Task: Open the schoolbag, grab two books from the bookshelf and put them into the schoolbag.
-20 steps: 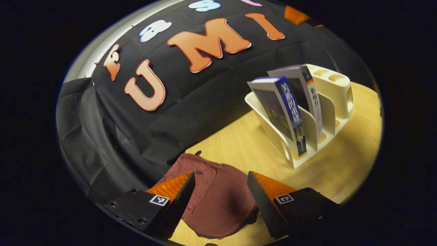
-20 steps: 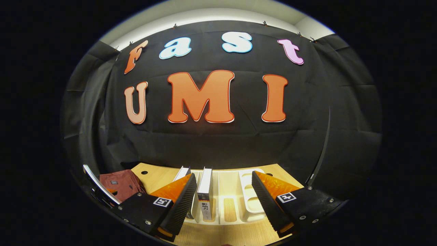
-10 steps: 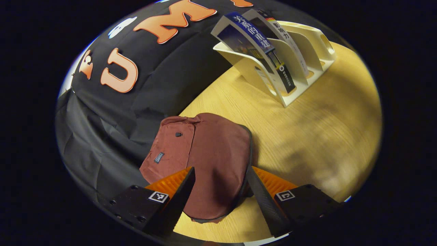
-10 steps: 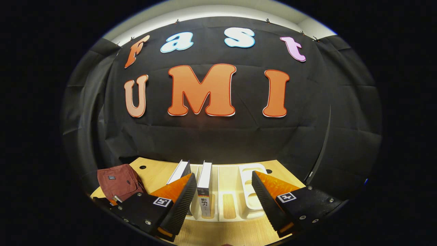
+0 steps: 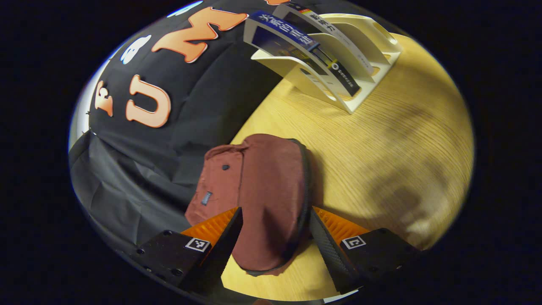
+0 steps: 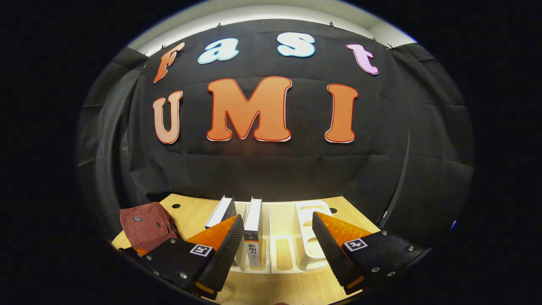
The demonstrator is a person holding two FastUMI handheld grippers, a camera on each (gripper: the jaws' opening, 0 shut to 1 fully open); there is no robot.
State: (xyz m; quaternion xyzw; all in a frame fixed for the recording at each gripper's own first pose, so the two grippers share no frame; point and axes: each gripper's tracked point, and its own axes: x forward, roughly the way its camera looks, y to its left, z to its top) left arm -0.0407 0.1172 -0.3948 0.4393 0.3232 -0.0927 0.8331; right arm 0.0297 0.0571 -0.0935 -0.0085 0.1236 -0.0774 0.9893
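- Fingers of the left gripper (image 5: 274, 237) are spread wide, and the near end of the schoolbag (image 5: 262, 190) lies in the gap between them; whether either finger touches the fabric is hard to tell.
- Compared with a second ago, the left gripper has tipped downward and come in closer: the schoolbag, then half hidden low between the fingers, now shows along its full length, and the bookshelf (image 5: 360, 91) has slid up to the far right of the fingers.
- Fingers of the right gripper (image 6: 277, 250) are also spread apart and hold nothing, much as before; the bookshelf (image 6: 292, 254) sits straight ahead between them.
- From the left gripper view the schoolbag's zipper edge runs along its right side and a flap with a small tag lies on its left; the right gripper view shows the schoolbag (image 6: 146, 226) small, far to the left of the fingers.
- Schoolbag lies flat and closed on the tabletop (image 5: 394, 144), its long axis running away from the left fingers.
- Two books stand in the bookshelf's slots, leaning slightly: a blue-spined book (image 5: 292, 38) and a white-spined book (image 6: 254, 237) beside it, spines toward the grippers.
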